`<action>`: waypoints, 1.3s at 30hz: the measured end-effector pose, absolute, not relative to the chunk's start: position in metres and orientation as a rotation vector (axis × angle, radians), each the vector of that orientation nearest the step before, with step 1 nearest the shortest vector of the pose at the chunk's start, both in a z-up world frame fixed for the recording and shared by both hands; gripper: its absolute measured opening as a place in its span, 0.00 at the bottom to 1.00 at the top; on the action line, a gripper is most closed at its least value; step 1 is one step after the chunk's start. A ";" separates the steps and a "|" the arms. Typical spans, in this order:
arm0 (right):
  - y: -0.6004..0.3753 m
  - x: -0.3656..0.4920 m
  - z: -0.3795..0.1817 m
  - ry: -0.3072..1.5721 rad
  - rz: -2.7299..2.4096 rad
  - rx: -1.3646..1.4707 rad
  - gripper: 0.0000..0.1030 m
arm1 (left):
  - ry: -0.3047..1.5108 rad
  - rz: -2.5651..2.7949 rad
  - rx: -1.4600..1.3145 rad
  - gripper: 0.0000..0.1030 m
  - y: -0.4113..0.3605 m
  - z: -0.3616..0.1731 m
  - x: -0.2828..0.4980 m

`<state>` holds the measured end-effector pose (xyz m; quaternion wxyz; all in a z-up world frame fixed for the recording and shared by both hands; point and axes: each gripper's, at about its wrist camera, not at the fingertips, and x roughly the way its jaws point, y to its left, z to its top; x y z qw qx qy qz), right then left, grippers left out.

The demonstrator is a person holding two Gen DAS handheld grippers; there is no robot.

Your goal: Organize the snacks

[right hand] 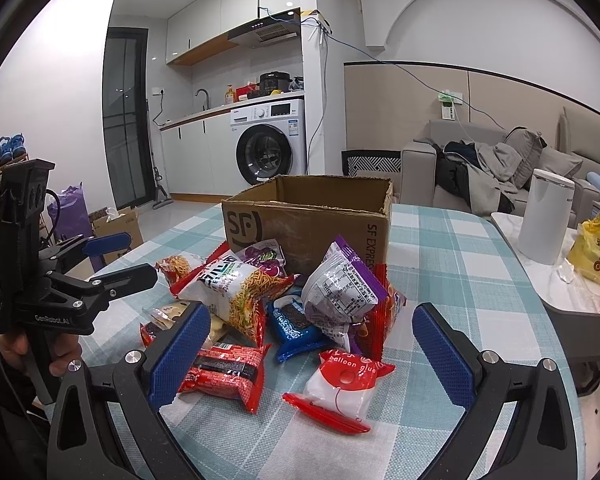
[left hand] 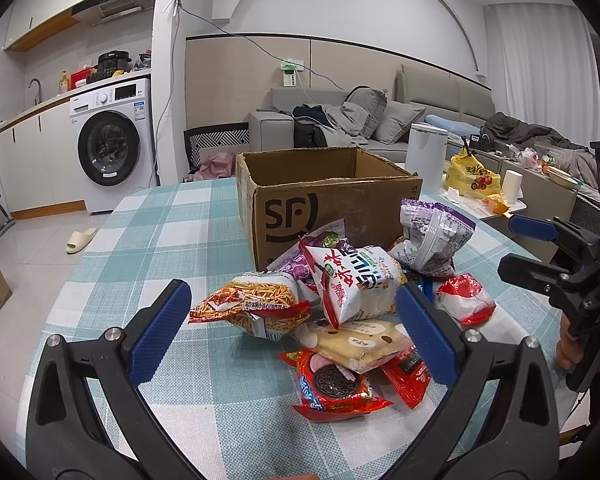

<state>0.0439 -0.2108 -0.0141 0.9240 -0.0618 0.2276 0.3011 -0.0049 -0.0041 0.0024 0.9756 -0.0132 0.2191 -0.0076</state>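
A pile of snack packets lies on the checked tablecloth in front of an open cardboard box [left hand: 332,204] [right hand: 312,220]. My left gripper [left hand: 294,328] is open above the pile's near side, over a noodle-stick bag [left hand: 252,308] and a biscuit pack [left hand: 360,344]; a red cookie packet [left hand: 336,384] lies nearest. My right gripper [right hand: 312,344] is open over a red-and-white balloon packet [right hand: 340,384], a red packet [right hand: 224,372], a blue packet [right hand: 296,328] and a purple-and-silver bag [right hand: 340,284]. Neither gripper holds anything. Each gripper shows in the other's view: right gripper [left hand: 520,248], left gripper [right hand: 120,256].
A side table [right hand: 560,304] to the right carries a white canister [right hand: 544,216] and a yellow bag [right hand: 596,252]. A sofa [left hand: 340,128] stands behind the box, a washing machine [left hand: 112,144] at the back left. A hand [right hand: 56,356] holds the left gripper's handle.
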 end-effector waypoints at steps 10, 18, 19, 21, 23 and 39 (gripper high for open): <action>-0.218 0.045 -0.012 0.465 0.621 -0.133 1.00 | 0.444 -0.031 -0.020 0.99 -0.004 0.001 -0.005; -0.217 0.043 -0.008 0.466 0.621 -0.136 1.00 | 0.443 -0.038 -0.017 0.99 -0.004 0.001 -0.004; -0.218 0.044 -0.008 0.468 0.622 -0.136 1.00 | 0.443 -0.040 -0.016 0.99 -0.005 0.001 -0.004; -0.217 0.045 -0.008 0.477 0.620 -0.138 1.00 | 0.443 -0.046 -0.013 0.99 -0.004 0.001 -0.004; -0.217 0.046 -0.009 0.495 0.627 -0.137 1.00 | 0.445 -0.051 -0.011 0.99 -0.004 0.001 -0.004; -0.220 0.069 -0.018 0.645 0.508 -0.102 1.00 | 0.556 -0.073 0.024 0.99 -0.011 -0.007 0.006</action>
